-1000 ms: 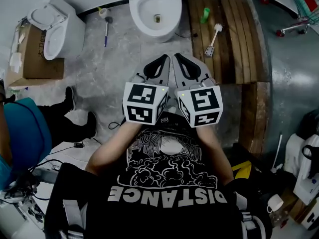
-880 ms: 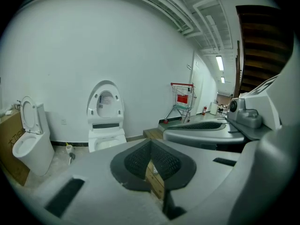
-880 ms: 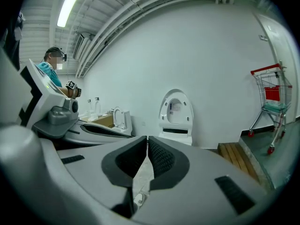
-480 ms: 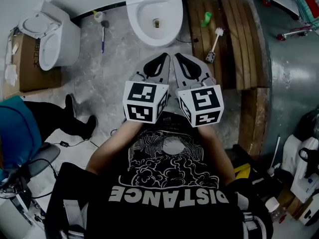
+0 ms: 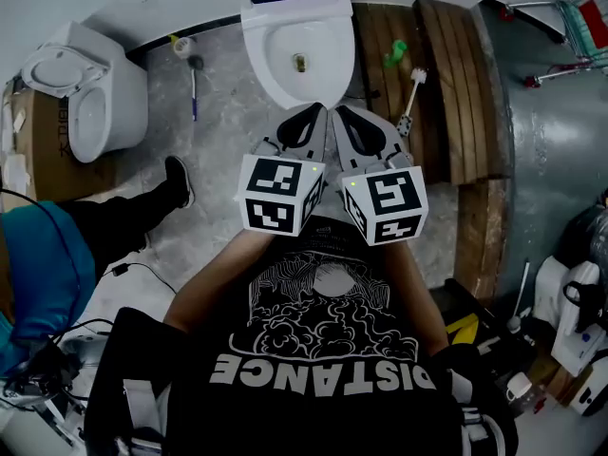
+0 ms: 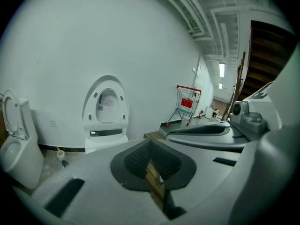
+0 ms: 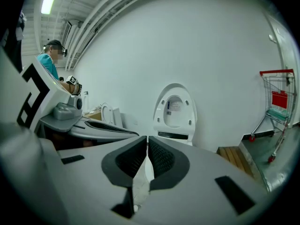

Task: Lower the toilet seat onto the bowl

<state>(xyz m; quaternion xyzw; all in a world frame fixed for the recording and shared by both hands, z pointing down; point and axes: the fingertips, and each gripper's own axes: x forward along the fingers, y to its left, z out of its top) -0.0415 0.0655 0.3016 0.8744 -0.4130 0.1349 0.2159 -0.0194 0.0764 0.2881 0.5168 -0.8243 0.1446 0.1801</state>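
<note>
White toilet bowl (image 5: 296, 41) straight ahead of the person, against the wall. Where is the seat?

Up. The toilet seat (image 6: 90, 108) stands upright against the wall above the bowl, its underside facing the room.

And the two grippers?

Side by side in front of the person's chest, both pointing toward the bowl from short of it and touching nothing. The left gripper (image 5: 302, 129) has its jaws pressed together with nothing between them. The right gripper (image 5: 359, 131) is the same: dark pads meeting, empty.

What lies around the toilet?

As the person faces it, a wooden platform (image 5: 456, 93) sits to its right, with a white toilet brush (image 5: 410, 82) and a green bottle (image 5: 393, 53) on the planks. On the grey floor left of the bowl lies a blue-handled brush (image 5: 193, 84). Further left is a second toilet (image 5: 81, 98), its lid up, beside a cardboard box (image 5: 33, 160).

Anyone else about?

A person in a teal top (image 5: 38, 264) at the left, one dark shoe (image 5: 179, 180) stretched out toward the middle of the floor. A red shopping cart (image 7: 276, 97) stands off to the right.
</note>
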